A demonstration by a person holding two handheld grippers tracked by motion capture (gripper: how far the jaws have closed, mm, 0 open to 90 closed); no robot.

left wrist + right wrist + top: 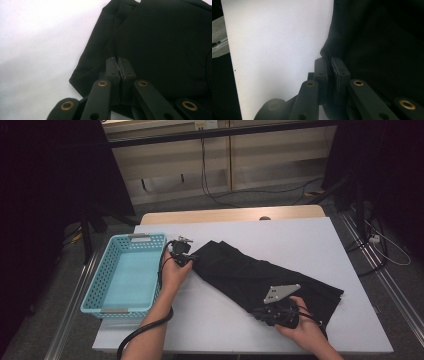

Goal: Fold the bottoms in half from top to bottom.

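A black garment (260, 275) lies crumpled across the middle of the white table, running from the upper left to the lower right. My left gripper (182, 254) is at the garment's upper-left end. In the left gripper view its jaws (117, 60) are pressed together on a fold at the edge of the dark cloth (162, 37). My right gripper (266, 312), with its grey plate on top, sits at the garment's lower-right end near the table's front edge. In the right gripper view its jaws (329, 61) pinch a hem of the fabric (382, 37).
A light blue plastic basket (125, 239) stands with nothing in it at the table's left side, just beside my left hand. Bare white tabletop (300, 235) stretches behind and to the right of the garment. Cables lie on the floor beyond the table.
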